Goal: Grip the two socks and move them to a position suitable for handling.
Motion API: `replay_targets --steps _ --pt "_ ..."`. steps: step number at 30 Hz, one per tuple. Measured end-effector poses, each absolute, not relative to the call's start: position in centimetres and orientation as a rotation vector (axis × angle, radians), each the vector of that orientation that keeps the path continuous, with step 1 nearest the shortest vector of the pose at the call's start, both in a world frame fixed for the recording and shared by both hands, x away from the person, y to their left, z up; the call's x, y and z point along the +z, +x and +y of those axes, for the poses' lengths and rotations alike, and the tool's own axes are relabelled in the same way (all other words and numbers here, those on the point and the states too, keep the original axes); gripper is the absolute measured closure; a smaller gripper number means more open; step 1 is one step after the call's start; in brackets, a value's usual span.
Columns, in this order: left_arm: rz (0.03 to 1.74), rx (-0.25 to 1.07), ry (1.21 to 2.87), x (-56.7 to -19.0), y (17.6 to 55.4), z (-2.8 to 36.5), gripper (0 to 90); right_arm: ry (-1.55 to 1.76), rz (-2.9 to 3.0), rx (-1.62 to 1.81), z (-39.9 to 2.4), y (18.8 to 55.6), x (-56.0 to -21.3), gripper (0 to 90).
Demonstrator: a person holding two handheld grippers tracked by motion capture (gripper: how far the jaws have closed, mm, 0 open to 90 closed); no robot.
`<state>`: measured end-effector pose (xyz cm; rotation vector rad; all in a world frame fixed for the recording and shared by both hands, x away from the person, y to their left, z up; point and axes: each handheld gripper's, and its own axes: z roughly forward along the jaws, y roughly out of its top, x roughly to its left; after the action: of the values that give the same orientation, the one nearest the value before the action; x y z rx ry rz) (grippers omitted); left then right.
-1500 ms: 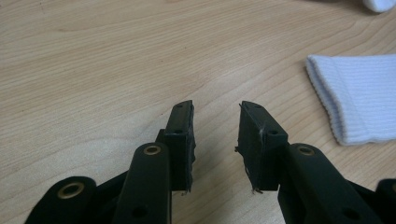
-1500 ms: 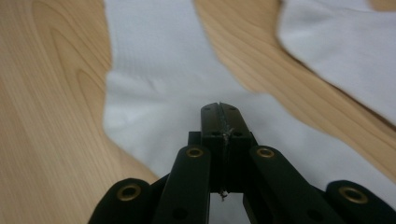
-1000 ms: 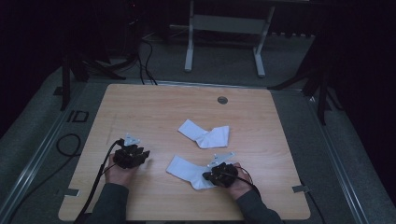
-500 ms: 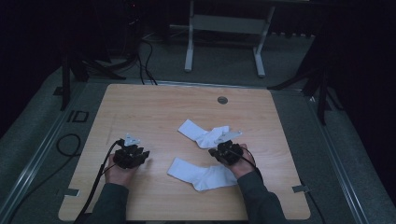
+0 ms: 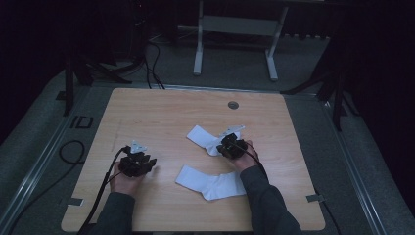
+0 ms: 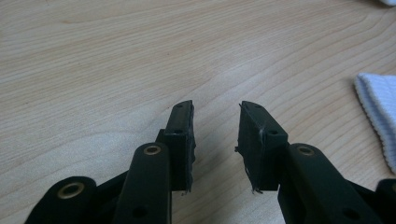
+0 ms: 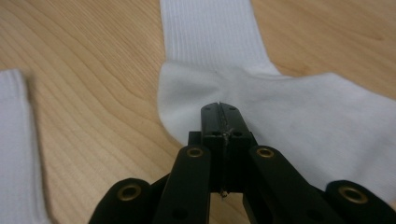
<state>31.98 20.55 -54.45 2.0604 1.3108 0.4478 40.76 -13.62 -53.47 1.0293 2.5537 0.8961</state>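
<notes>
Over the heel of the far white sock (image 7: 261, 100), mid-table, right gripper (image 7: 222, 108) jaws pressed together, nothing between them. Near sock (image 5: 210, 182) lies flat toward the table's (image 5: 161, 112) front edge. Left gripper (image 6: 215, 122) jaws parted, empty, above bare wood.

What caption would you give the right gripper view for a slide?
Right gripper, jaws shut and empty, poised over the heel of a white sock lying flat on the wooden table.

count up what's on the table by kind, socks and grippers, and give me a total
White socks: 2, the far sock and the near sock.
Black grippers: 2, the left gripper and the right gripper.
Total: 4.
</notes>
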Motion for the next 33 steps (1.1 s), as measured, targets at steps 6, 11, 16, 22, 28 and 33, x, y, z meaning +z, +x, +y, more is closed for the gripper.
replay_targets --steps 6,11,16,22,28,33 --pt "1.313 0.452 2.059 -54.5 32.0 20.6 65.8 0.987 2.635 0.877 -12.2 40.5 -54.5 89.8" --pt "1.315 0.451 2.056 -54.5 32.0 20.6 65.8 0.897 2.690 0.876 -11.1 39.1 -54.5 89.8" --pt "1.316 0.449 2.058 -54.5 32.0 20.6 65.8 0.831 2.730 0.882 -10.4 38.0 -54.4 89.7" --pt "1.317 0.451 2.059 -54.6 32.0 20.6 65.8 0.781 2.779 0.897 -10.2 37.0 -54.4 89.6" --pt "1.321 0.453 2.060 -54.5 32.0 20.6 65.8 0.841 2.656 0.957 -13.3 36.8 -52.0 69.9" --pt "1.321 0.454 2.060 -54.5 32.0 20.6 65.8 0.940 2.579 0.967 -16.4 37.2 -51.0 62.6"
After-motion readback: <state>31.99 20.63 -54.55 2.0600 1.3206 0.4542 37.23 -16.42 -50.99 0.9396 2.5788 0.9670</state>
